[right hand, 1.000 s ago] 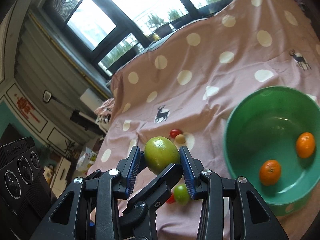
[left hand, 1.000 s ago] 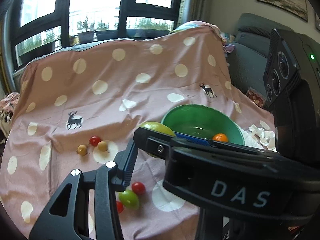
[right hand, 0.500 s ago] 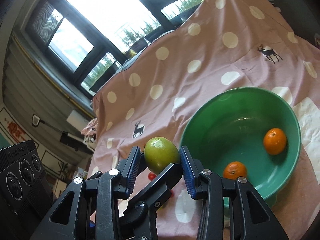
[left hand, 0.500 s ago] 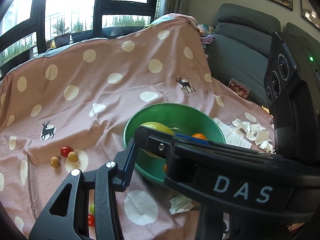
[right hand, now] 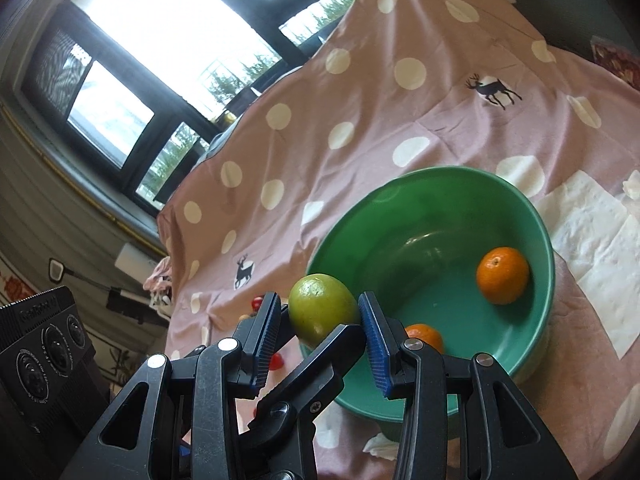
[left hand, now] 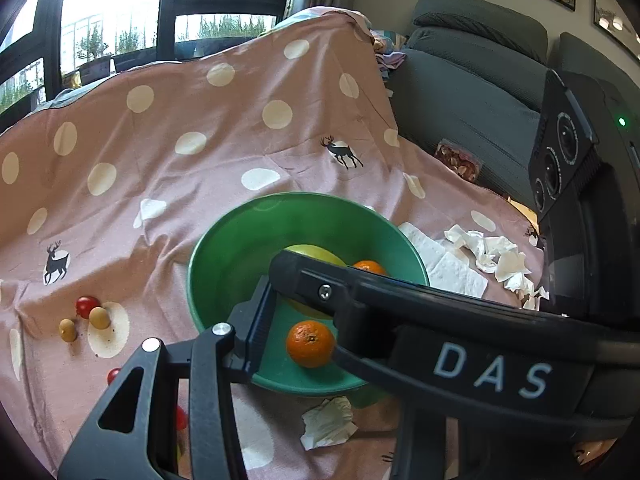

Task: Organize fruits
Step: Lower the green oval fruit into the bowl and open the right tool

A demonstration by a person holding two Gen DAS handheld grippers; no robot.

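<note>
Right wrist view showed the right gripper (right hand: pixel 322 330) clamped on a green fruit (right hand: pixel 322 312), both blue-padded fingers (right hand: pixel 374 340) pressed against its sides. The fruit hung at the near-left rim of the green bowl (right hand: pixel 536 216), partly over that edge. Ahead and to the right of the fingers the bowl's floor lay mostly bare: one orange (right hand: pixel 503 275) rested against the far-right wall, and a second orange (right hand: pixel 425 336) sat just behind the right finger, low against the near wall. Left of the fingers, small red fruits (right hand: pixel 257 302) lay on the pink dotted cloth (right hand: pixel 360 92), which spread open beyond the bowl's far rim. White paper sheets (right hand: pixel 592 240) lay flat to the right of the bowl.

In the left wrist view, the left gripper (left hand: pixel 304 312) had only its left finger (left hand: pixel 256 328) in sight; the right gripper's body crossed in front and hid the other side, so whether it held anything could not be told. Its tip reached over the bowl's near rim, beside the nearer orange. Crumpled tissue (left hand: pixel 328 422) lay just below that rim, and more lay to the right.
</note>
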